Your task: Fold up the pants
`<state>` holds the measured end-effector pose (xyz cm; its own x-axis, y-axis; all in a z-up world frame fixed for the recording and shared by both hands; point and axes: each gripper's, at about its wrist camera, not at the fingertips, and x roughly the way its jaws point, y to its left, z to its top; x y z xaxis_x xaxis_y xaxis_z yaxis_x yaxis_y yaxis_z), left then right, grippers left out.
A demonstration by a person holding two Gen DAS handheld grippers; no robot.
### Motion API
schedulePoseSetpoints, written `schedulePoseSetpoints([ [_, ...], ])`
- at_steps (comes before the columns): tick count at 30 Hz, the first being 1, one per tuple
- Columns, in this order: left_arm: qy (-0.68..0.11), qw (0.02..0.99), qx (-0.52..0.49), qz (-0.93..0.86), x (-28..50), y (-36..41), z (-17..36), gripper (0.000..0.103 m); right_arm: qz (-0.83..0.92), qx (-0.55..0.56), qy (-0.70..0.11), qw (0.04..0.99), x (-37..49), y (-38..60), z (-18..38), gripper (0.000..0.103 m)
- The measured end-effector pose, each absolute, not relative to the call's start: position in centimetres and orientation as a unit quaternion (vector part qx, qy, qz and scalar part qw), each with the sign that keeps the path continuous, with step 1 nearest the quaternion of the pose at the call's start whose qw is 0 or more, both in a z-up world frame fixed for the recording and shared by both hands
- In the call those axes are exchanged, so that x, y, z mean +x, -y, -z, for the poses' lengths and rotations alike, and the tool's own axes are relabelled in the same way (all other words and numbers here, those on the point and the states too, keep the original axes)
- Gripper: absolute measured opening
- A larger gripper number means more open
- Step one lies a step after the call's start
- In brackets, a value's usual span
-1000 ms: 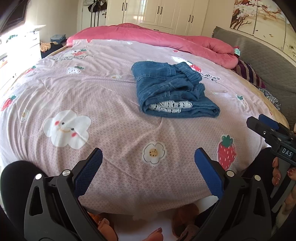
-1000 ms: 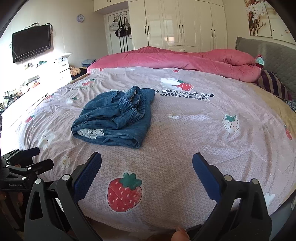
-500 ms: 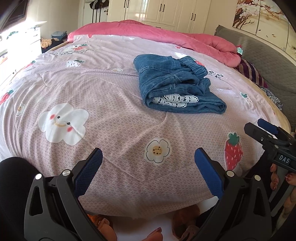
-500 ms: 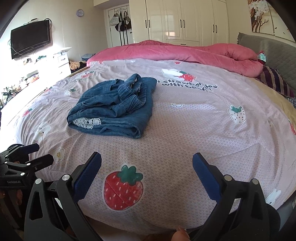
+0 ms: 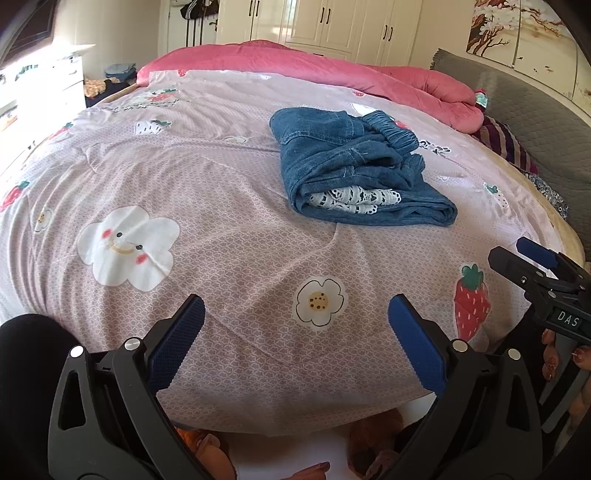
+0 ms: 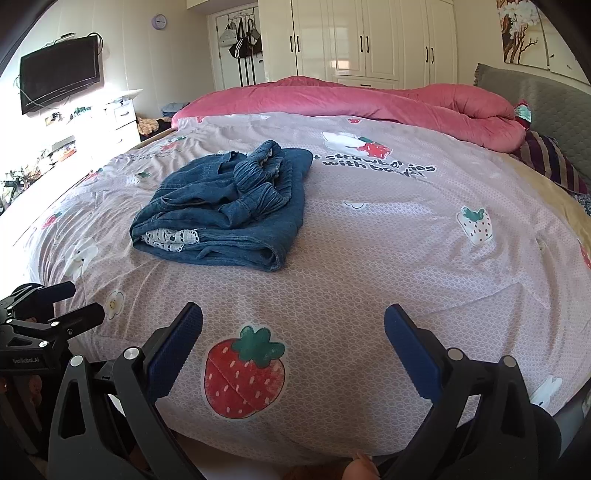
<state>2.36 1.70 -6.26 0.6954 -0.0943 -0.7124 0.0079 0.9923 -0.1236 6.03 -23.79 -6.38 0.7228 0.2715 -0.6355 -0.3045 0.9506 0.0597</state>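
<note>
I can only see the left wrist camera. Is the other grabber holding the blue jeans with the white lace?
Observer: No. The right gripper is wide open and empty, and the folded blue denim pants lie apart from it on the pink patterned bedcover.
Operator: Okay! Is there a clock in the room? I can't find one.
Observer: Yes. A small round purple wall clock hangs high up, left of the white wardrobes.
</note>
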Motion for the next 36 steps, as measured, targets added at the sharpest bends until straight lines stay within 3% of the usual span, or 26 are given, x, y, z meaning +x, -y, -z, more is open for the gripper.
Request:
schedulePoseSetpoints([
  [36,-0.380,0.924,-0.034,0.027,2.10,-0.92,5.70,0.094,-0.142,-0.023,-0.346,0.927,6.04,23.92,6.51,0.098],
])
